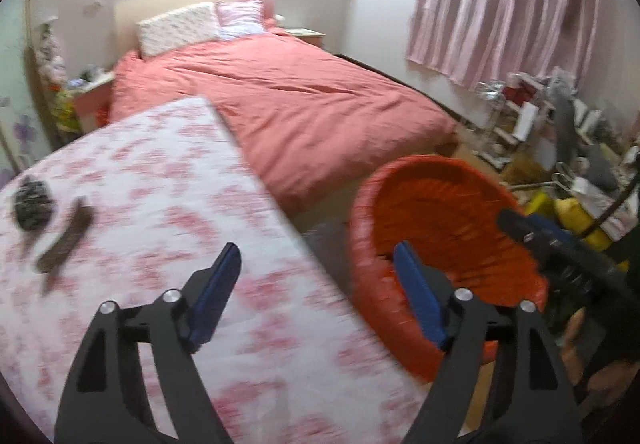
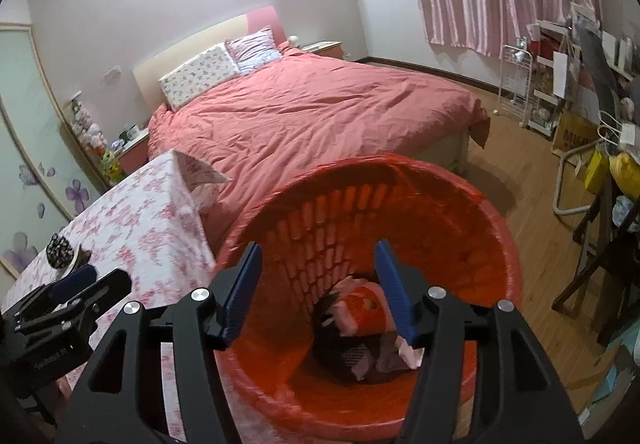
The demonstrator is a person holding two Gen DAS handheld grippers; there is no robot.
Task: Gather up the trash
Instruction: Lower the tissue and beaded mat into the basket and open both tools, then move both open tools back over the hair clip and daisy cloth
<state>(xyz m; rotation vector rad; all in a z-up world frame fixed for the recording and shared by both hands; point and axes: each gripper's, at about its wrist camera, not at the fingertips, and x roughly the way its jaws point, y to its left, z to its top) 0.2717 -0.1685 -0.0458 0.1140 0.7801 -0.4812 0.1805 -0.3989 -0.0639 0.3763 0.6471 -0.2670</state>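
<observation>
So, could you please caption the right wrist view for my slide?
Open right gripper poised over the red bin, trash visible at its bottom, beside the floral table.

Left gripper body carries small white print, too blurred to read for sure. Cardboard box by the shelves shows red letters, roughly "MU", remainder hidden. No other legible text.

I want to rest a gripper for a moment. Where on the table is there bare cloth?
The floral tablecloth is bare from the dark crumpled scrap and the brown wrapper at its left, across to the edge by the red bin and up to the corner by the bed. The floor by the shelves is crowded.
</observation>
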